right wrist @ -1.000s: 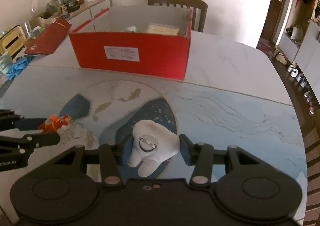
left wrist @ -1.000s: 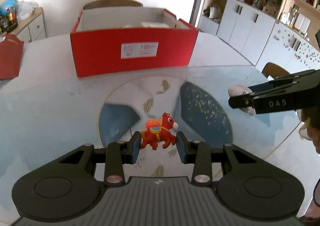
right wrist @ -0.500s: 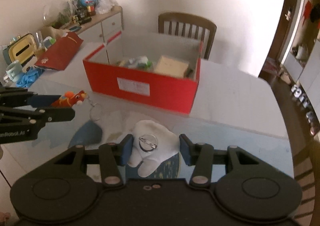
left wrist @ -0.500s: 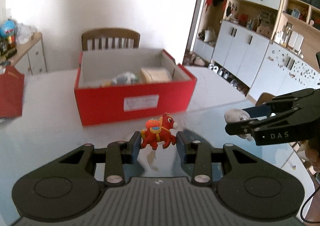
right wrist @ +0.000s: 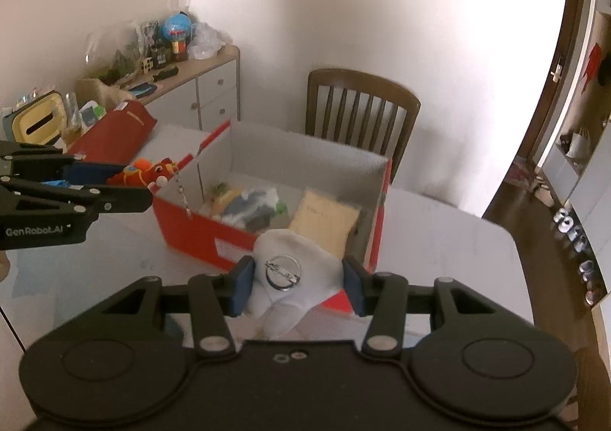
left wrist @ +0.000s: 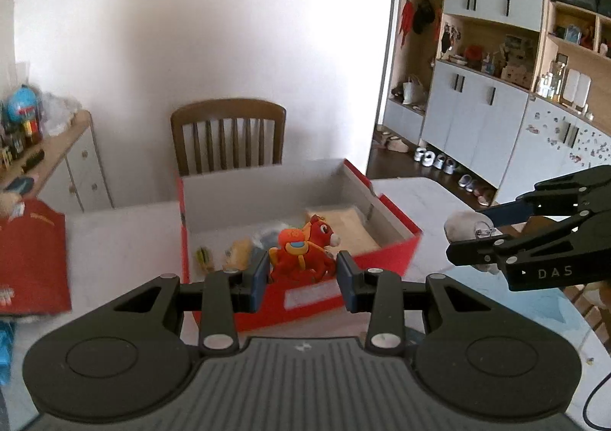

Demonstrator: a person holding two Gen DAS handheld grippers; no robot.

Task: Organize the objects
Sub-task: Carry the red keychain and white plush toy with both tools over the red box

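My left gripper (left wrist: 301,272) is shut on a red toy horse keychain (left wrist: 301,251), held in the air before the open red box (left wrist: 393,240). In the right wrist view the horse (right wrist: 147,171) shows at the left with its chain hanging down. My right gripper (right wrist: 296,284) is shut on a white plush tooth (right wrist: 292,278) with a metal ring pinned to it, just short of the red box (right wrist: 229,240). The tooth (left wrist: 464,226) also shows at the right of the left wrist view. The box holds a tan pad (right wrist: 324,217) and several small items.
A wooden chair (right wrist: 359,106) stands behind the box. The red lid (left wrist: 32,259) lies left on the white table (right wrist: 439,240). A cluttered sideboard (right wrist: 191,83) runs along the left wall, and cabinets (left wrist: 477,117) with shoes on the floor fill the right side.
Both grippers have risen and moved toward the red box with their toys still held. The box's inside has come into view and the patterned mat has dropped out of sight.
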